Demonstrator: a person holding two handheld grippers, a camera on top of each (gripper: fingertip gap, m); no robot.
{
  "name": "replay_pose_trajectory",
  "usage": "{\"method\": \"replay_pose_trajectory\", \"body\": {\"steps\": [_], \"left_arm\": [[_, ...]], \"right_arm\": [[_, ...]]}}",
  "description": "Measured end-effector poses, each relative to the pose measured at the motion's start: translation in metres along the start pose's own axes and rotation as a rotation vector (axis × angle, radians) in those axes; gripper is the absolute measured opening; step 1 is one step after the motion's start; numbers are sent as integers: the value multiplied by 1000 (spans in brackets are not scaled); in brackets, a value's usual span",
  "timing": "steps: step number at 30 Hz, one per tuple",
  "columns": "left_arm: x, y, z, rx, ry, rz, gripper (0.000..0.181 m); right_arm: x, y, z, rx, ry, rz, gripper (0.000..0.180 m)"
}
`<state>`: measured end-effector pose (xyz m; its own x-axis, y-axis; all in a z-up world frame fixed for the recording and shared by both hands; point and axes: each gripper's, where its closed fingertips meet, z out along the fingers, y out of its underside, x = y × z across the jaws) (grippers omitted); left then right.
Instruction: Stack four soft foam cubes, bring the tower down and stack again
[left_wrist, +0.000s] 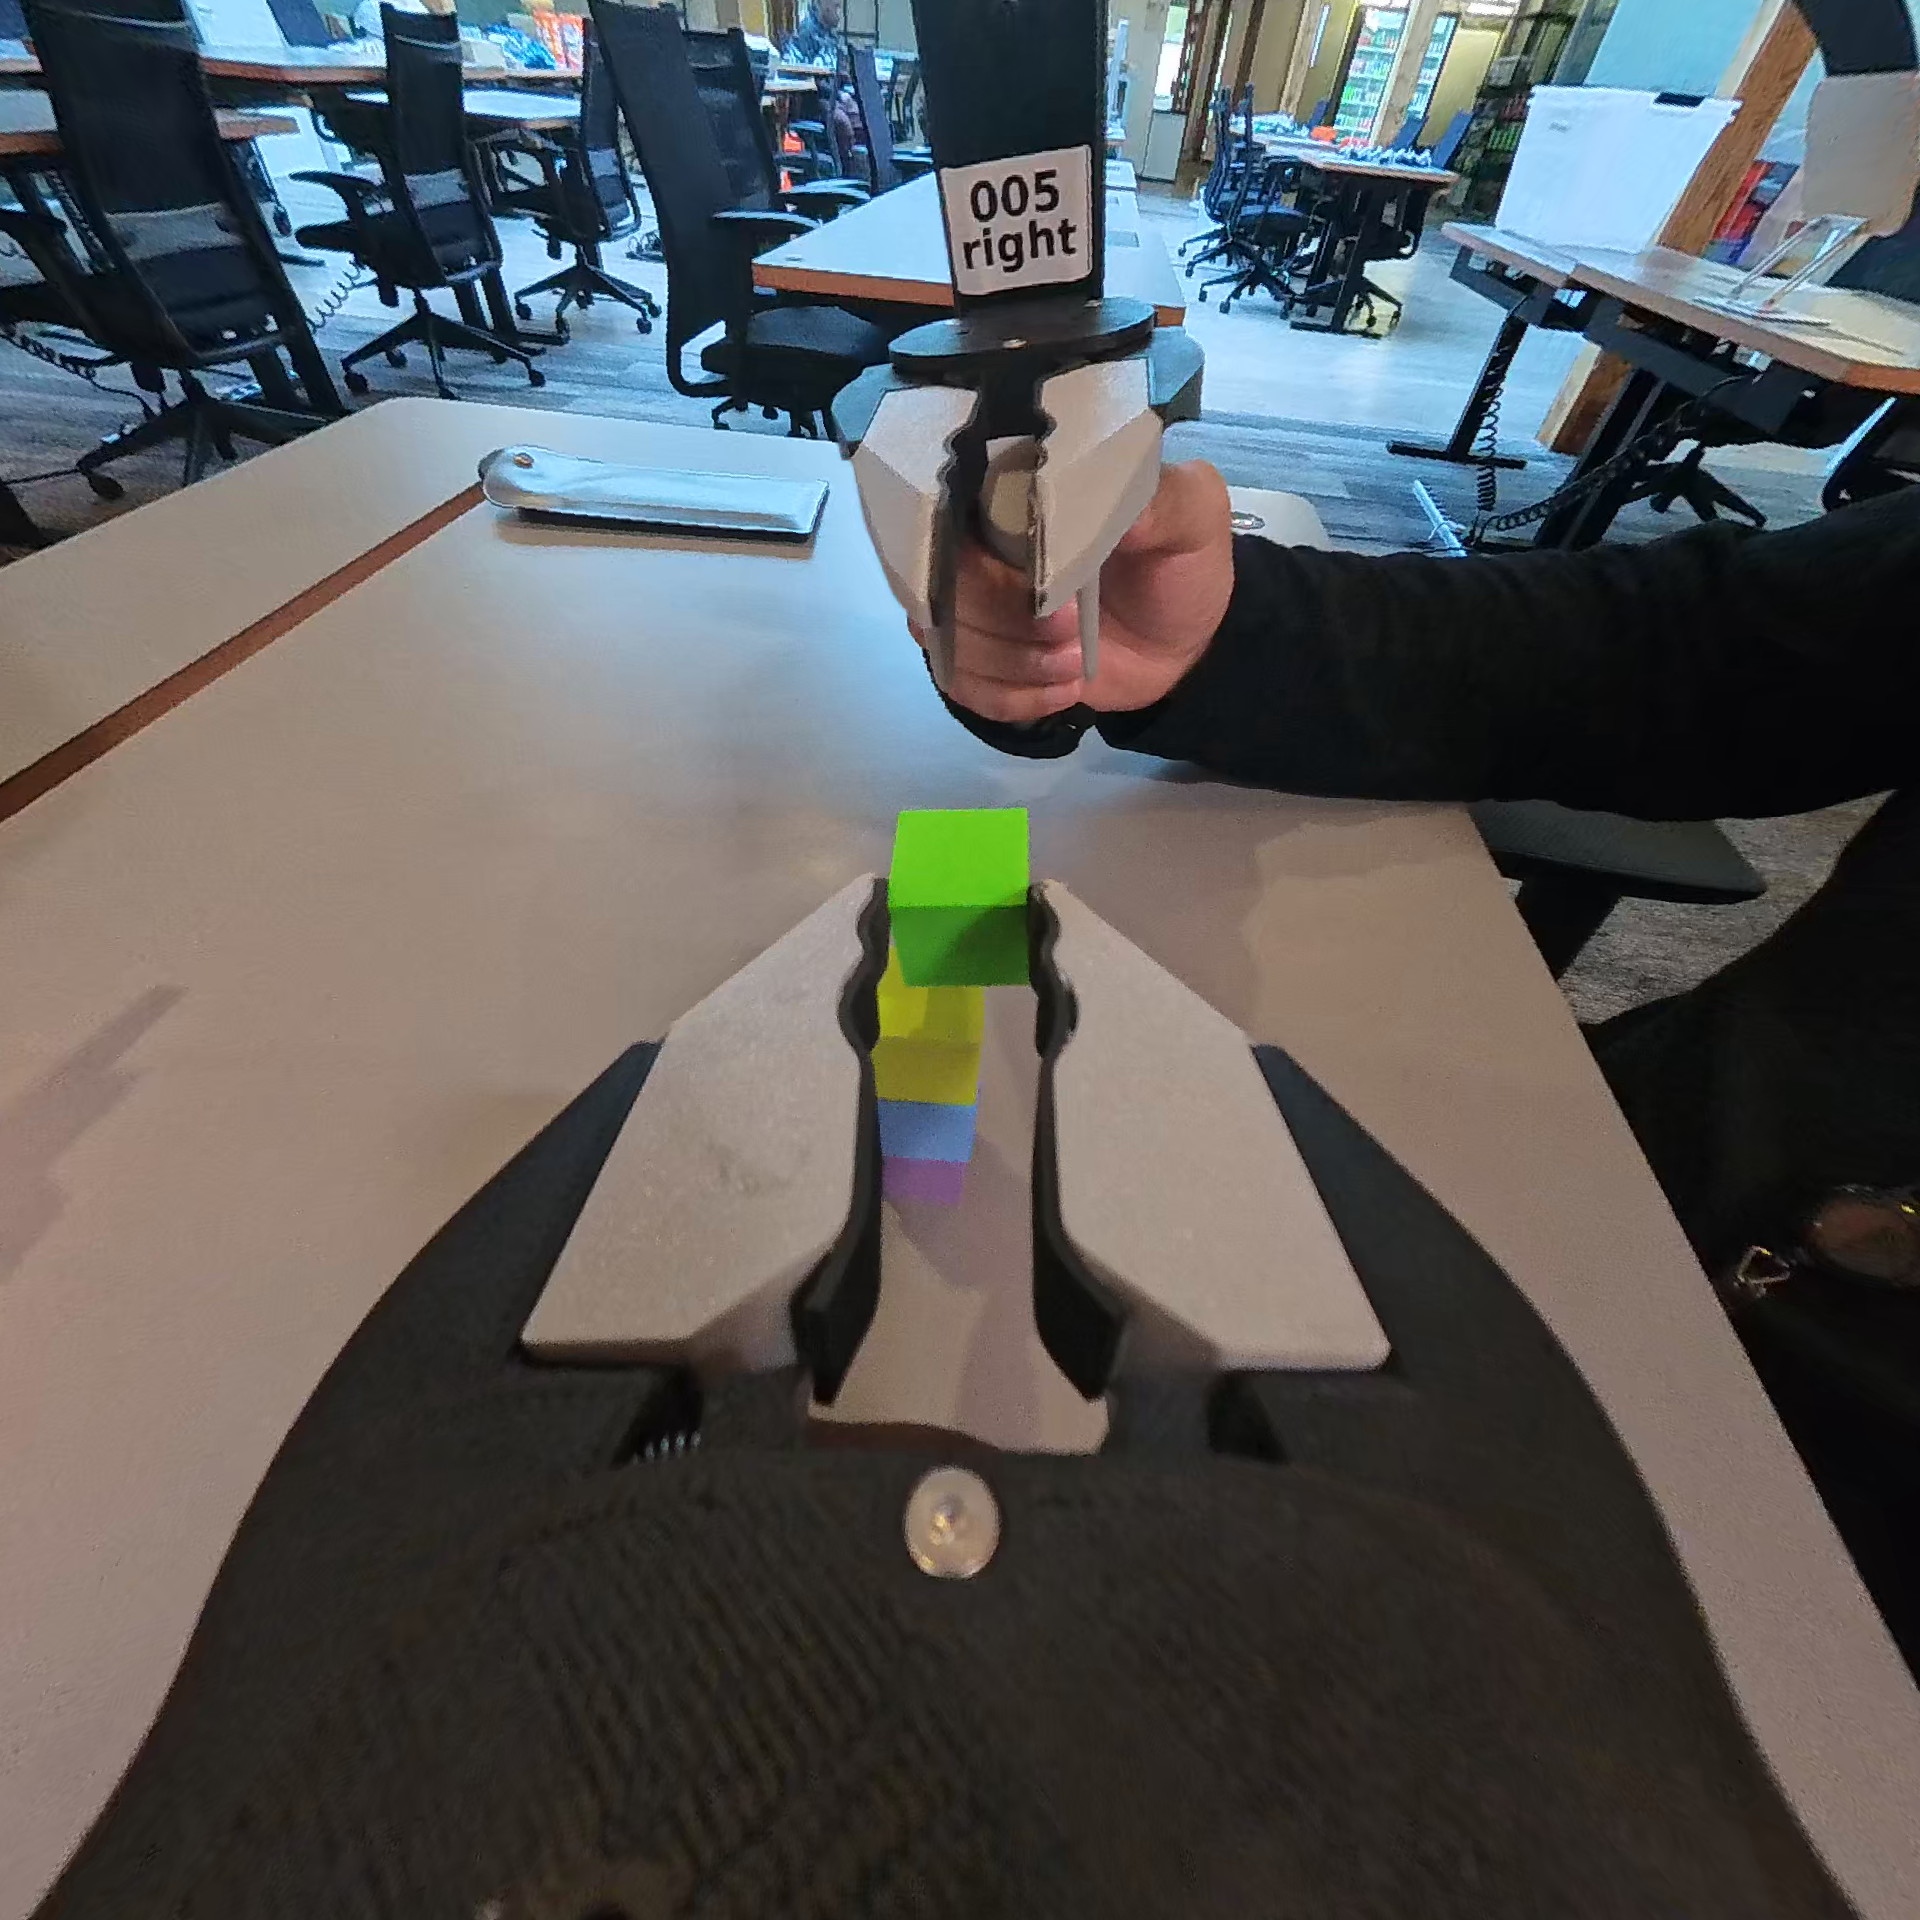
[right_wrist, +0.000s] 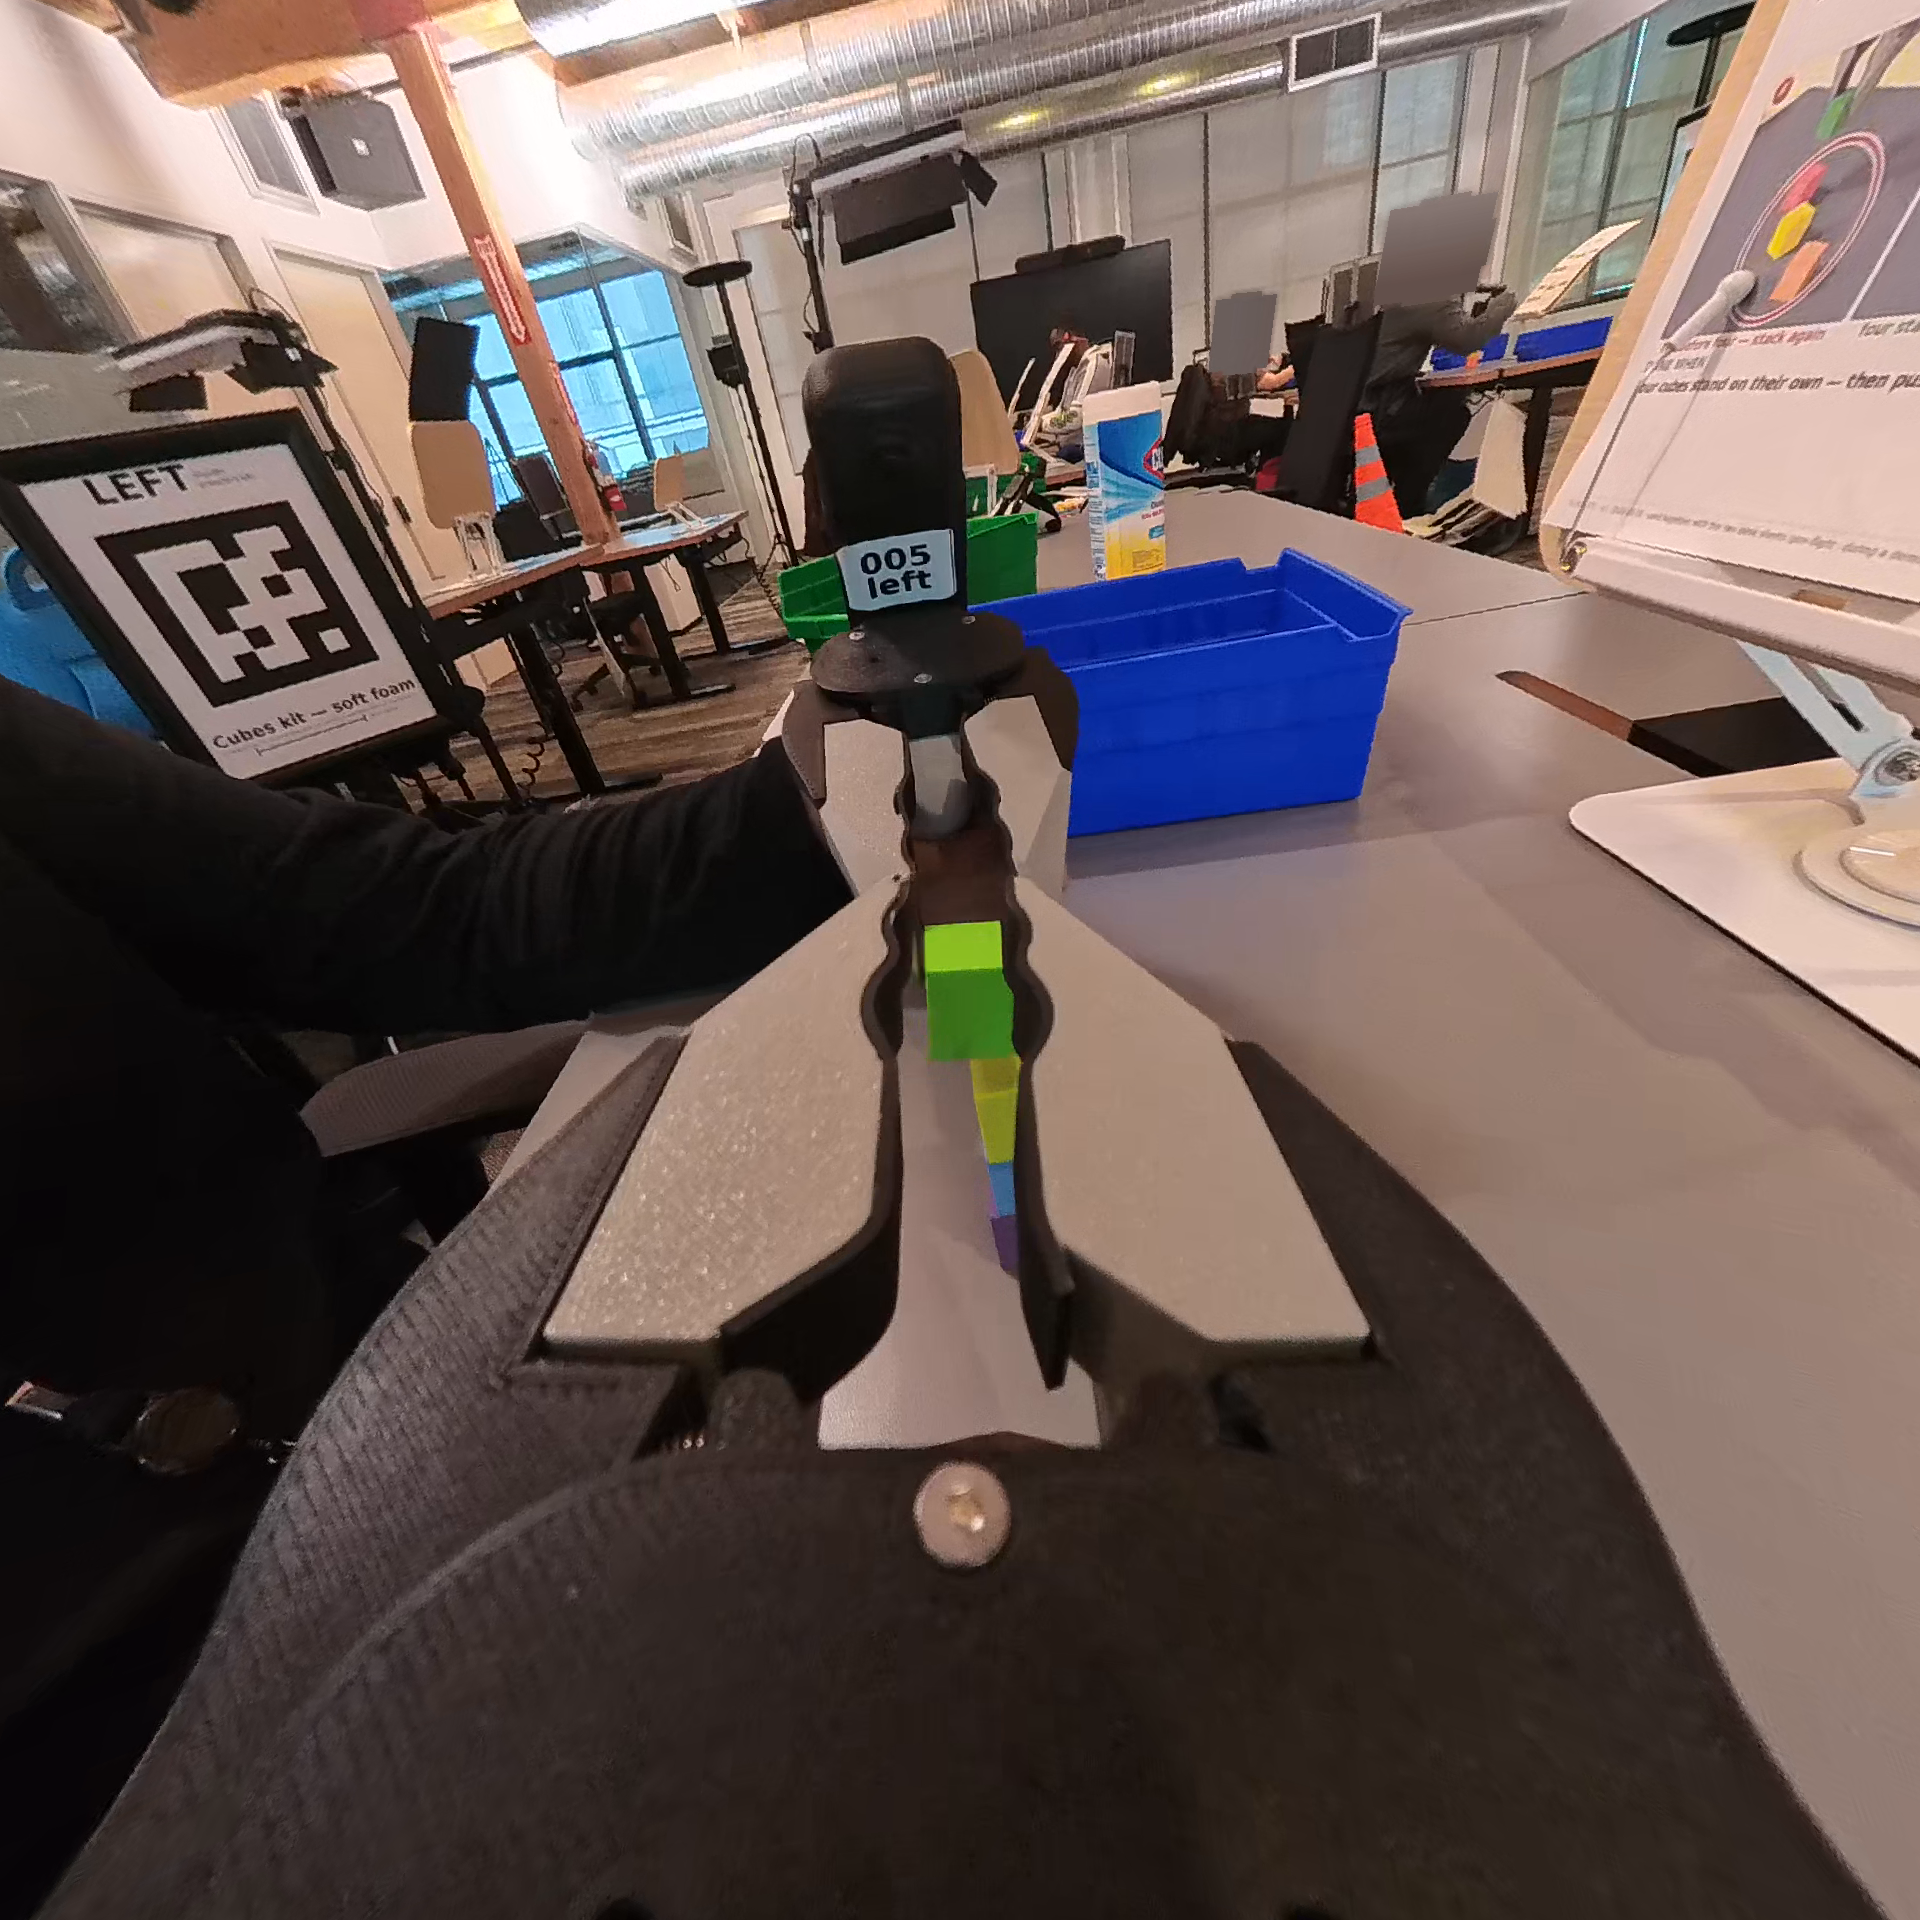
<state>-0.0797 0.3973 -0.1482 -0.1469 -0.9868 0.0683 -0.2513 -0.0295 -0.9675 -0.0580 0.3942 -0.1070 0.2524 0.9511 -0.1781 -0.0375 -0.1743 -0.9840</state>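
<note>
A green foam cube sits between the fingertips of my left gripper, which is shut on it. Under it stands a column of a yellow cube, a blue cube and a purple cube on the grey table. The green cube is offset a little to the right of the yellow one; I cannot tell if it rests on it. My right gripper hovers beyond and above the stack, partly open and empty. In the right wrist view its fingers frame the green cube and the column.
A blue bin, a green bin and a wipes canister stand behind the left gripper. A paper stand on a white base is at the right. A grey pouch lies at the far edge. Office chairs surround the table. My hands' fingertips stand some 5 cm from each other.
</note>
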Motion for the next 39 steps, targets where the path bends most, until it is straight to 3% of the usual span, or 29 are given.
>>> {"method": "replay_pose_trajectory", "body": {"steps": [39], "left_arm": [[-5, 11, 5, -28, -15, 26, 30]], "right_arm": [[-2, 3, 4, -13, -12, 1, 12]]}}
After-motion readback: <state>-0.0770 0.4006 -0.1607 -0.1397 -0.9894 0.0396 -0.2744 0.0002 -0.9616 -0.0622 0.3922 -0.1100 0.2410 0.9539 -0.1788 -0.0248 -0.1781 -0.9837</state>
